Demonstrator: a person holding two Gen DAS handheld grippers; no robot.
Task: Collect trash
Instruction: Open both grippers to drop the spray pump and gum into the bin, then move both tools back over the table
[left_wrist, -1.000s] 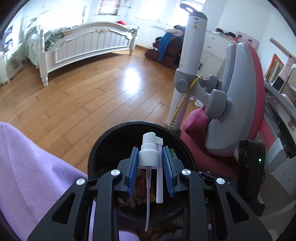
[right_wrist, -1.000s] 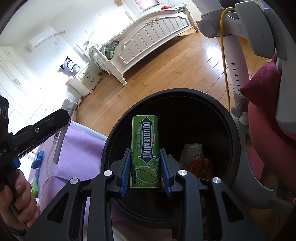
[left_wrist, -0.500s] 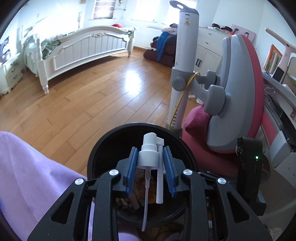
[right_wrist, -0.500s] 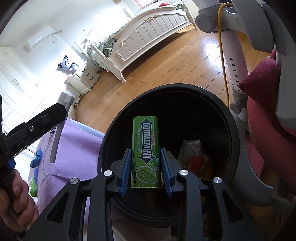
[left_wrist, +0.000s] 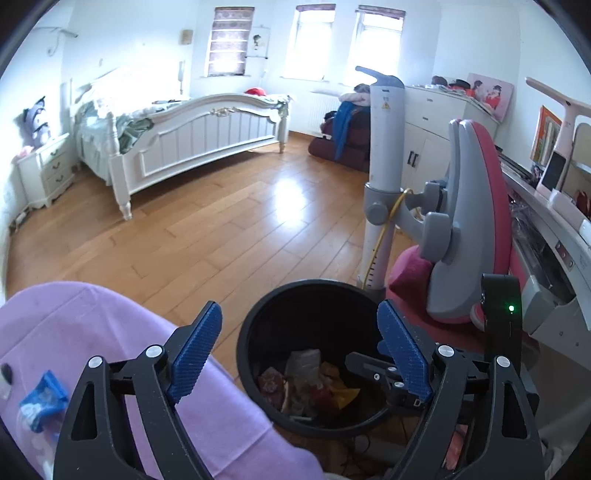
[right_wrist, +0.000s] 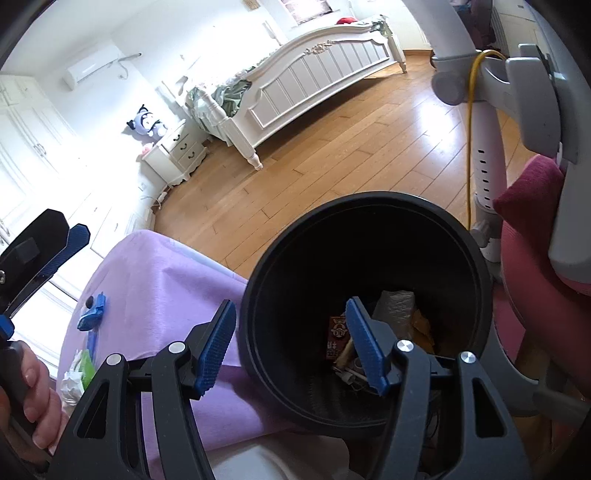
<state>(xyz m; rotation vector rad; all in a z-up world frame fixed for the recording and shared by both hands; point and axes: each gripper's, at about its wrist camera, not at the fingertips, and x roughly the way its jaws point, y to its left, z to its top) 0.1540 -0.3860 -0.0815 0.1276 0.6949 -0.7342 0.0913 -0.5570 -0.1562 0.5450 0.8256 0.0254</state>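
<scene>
A black round trash bin (left_wrist: 255, 328) stands on the wooden floor beside a purple-covered table (left_wrist: 92, 325); it also shows in the right wrist view (right_wrist: 369, 210). Wrappers and other trash (left_wrist: 306, 376) lie at its bottom, seen too in the right wrist view (right_wrist: 399, 317). My left gripper (left_wrist: 299, 350) is open and empty above the bin's near rim. My right gripper (right_wrist: 291, 347) is open and empty over the bin's left rim. A blue wrapper (left_wrist: 42, 402) lies on the purple cloth; it also shows in the right wrist view (right_wrist: 92, 314), with a green packet (right_wrist: 85, 365) and crumpled white paper (right_wrist: 72, 384).
A pink and grey chair (left_wrist: 472, 229) and a white pole stand (left_wrist: 384, 177) are right of the bin. A white bed (left_wrist: 192, 136) is across the wooden floor (left_wrist: 221, 229). A desk (left_wrist: 554, 236) runs along the right.
Both grippers have opened. The white spray pump has left the left gripper and the green Doublemint tin has left the right gripper. Both grippers have pulled back a little from the bin.
</scene>
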